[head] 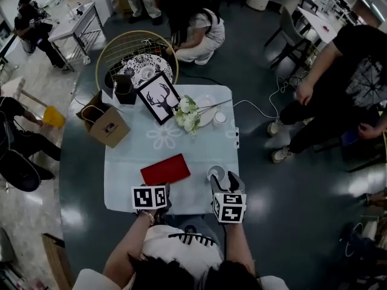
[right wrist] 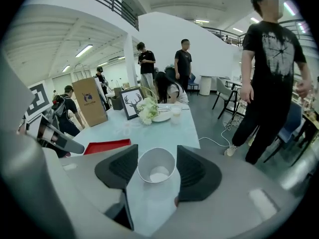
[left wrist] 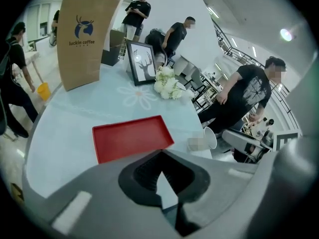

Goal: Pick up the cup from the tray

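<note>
Your right gripper has its jaws on either side of the white cup and seems to be pinching it. The cup is upright and off the red tray, just beside it near the tabletop edge. Your left gripper has its jaws clenched together and empty, on the near side of the tray.

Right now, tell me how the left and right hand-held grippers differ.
The left hand-held gripper's jaws meet at the tips with nothing between them, while the right hand-held gripper's jaws are spread and sit against the sides of the white cup. The left one faces the empty red tray; the right one's cup stands upright on the table, off the tray. Both are held low at the table's near edge.
</note>
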`<state>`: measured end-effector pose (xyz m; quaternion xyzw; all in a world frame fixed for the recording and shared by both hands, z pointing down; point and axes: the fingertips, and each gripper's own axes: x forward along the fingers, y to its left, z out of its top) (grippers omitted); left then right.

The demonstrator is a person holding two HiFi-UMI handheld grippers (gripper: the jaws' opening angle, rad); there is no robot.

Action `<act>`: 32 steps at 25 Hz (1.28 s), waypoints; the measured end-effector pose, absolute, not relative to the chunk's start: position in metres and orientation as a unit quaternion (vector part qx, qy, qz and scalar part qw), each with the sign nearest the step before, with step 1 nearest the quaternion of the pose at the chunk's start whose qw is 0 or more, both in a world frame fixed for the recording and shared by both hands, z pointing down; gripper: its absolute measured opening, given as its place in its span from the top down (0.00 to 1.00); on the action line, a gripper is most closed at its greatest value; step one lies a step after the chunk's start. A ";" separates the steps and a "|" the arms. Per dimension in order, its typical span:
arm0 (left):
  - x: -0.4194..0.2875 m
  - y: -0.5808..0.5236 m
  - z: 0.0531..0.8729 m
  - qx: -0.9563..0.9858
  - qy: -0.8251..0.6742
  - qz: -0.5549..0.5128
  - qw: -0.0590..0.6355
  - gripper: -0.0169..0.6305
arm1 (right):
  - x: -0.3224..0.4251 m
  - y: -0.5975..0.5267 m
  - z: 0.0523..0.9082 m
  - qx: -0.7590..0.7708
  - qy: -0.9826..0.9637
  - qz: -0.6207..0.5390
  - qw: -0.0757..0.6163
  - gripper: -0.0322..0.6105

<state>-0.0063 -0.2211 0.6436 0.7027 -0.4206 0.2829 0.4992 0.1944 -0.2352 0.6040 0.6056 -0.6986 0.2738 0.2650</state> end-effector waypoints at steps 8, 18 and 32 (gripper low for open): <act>-0.008 -0.213 0.635 0.711 -0.426 0.272 0.488 0.97 | 0.200 -0.225 0.594 0.633 -0.678 0.260 0.268 0.91; -0.018 -0.208 0.632 0.711 -0.440 0.262 0.482 0.97 | 0.184 -0.217 0.601 0.610 -0.679 0.276 0.300 0.91; -0.033 -0.195 0.638 0.700 -0.455 0.253 0.489 0.97 | 0.172 -0.211 0.611 0.597 -0.684 0.272 0.318 0.91</act>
